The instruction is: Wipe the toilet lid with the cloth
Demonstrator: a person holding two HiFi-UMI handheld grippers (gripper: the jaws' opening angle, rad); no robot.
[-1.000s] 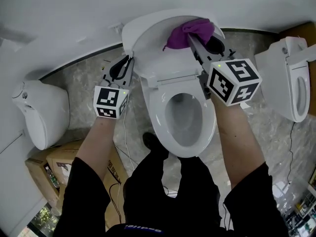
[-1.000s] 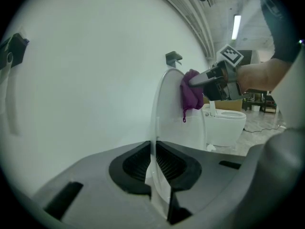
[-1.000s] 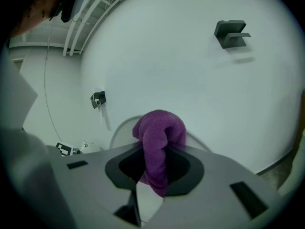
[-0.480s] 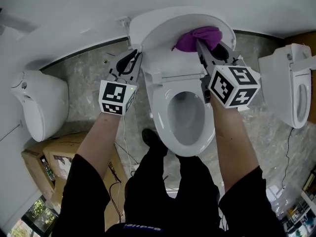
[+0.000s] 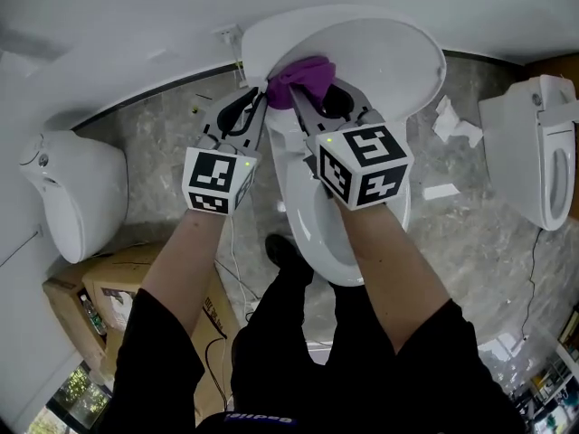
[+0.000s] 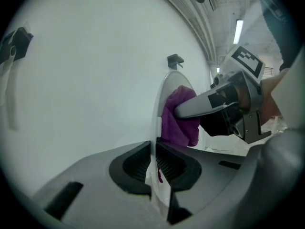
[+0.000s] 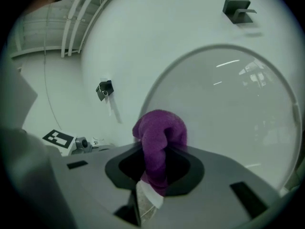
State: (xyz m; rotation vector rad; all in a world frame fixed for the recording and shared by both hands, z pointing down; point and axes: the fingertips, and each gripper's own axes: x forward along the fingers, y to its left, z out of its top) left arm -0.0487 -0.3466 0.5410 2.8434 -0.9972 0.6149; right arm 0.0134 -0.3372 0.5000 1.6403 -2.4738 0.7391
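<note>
Cloth (image 7: 159, 132) pressed to the raised toilet lid (image 5: 380, 48), near its left rim

My right gripper (image 7: 151, 173) is clamped on the purple cloth, and my left gripper (image 6: 155, 163) pinches the toilet lid's edge to steady it. I judge the bunched cloth could slip free mid-stroke, letting a bare jaw scrape the plastic. No legible writing anywhere; the cloth's white tag (image 7: 145, 199) looks unreadable.

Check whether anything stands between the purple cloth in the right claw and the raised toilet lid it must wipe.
Nothing visible does. The purple cloth, gripped in the right claw, lies against the toilet lid near its left edge. The left claw clamps that edge beside the cloth, not between them.
</note>
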